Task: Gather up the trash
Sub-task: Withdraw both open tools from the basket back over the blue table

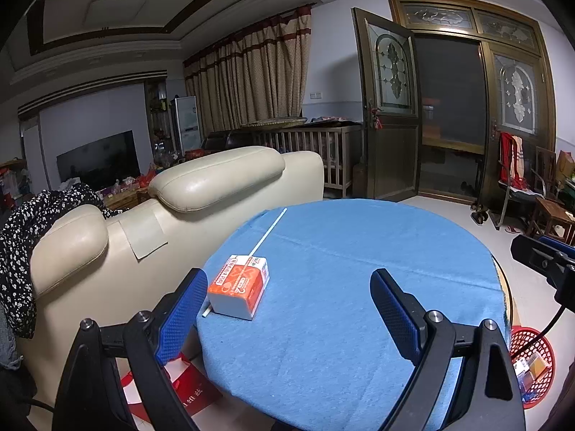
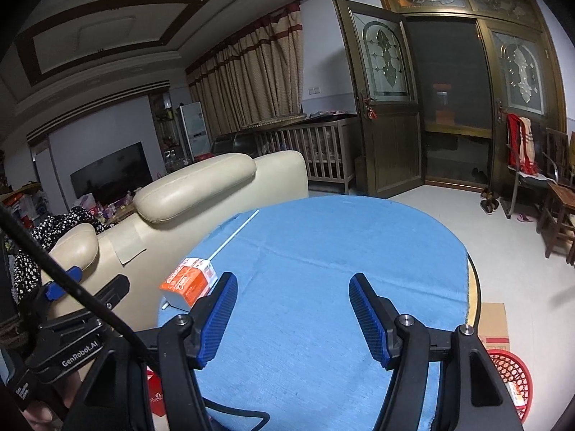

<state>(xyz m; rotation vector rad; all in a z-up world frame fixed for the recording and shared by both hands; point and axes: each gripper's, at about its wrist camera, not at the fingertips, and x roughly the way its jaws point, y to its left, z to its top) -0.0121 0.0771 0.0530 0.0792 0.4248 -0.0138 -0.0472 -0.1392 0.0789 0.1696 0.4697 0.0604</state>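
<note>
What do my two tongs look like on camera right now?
Both tongs match: the left tongs and right tongs have black angular frames with silver pivot bolts and blue fingers with a fine grid texture. From the right view, the left unit's black body reads "GenRobot.AI" in white, has a blue part, and a black cable crosses it.

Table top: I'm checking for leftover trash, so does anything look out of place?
Yes. An orange and white carton lies on its side near the left edge of the blue table, on a thin white stick lying loose.
</note>
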